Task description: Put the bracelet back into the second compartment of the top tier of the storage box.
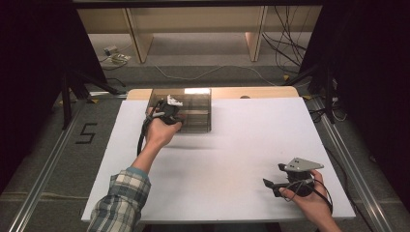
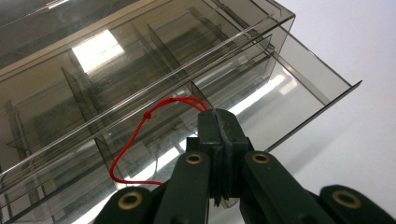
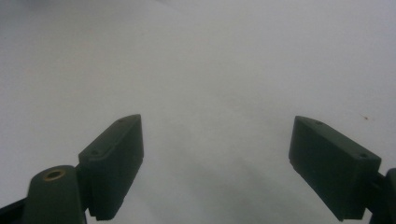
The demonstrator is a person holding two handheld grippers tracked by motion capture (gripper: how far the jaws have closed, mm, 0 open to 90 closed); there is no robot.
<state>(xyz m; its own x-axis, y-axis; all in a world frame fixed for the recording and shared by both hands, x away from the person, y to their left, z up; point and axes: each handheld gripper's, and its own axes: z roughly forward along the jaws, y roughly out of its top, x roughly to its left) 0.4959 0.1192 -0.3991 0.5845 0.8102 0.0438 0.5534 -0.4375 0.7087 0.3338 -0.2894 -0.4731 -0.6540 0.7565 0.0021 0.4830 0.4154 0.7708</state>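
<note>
the smoked clear drawer organizer (image 1: 191,110) sits at the white table's (image 1: 232,154) far edge, its drawer (image 2: 289,88) partly pulled toward the person. the left gripper (image 2: 217,122), right at it, is pinched shut on the red string loop (image 2: 135,135). the right gripper (image 3: 217,163) rests well apart near the front edge, jaws wide and empty.

The person wears a plaid sleeve (image 1: 118,203) in blue-green, white and dark checks on the left arm. The left gripper (image 2: 218,122) has matt black jaws on black link arms pinned with brass-coloured rivets (image 2: 194,159), and a black cable. The right gripper (image 3: 217,163) has blocky black pads, a grey three-cornered plate (image 1: 302,166) and a black cable.
</note>
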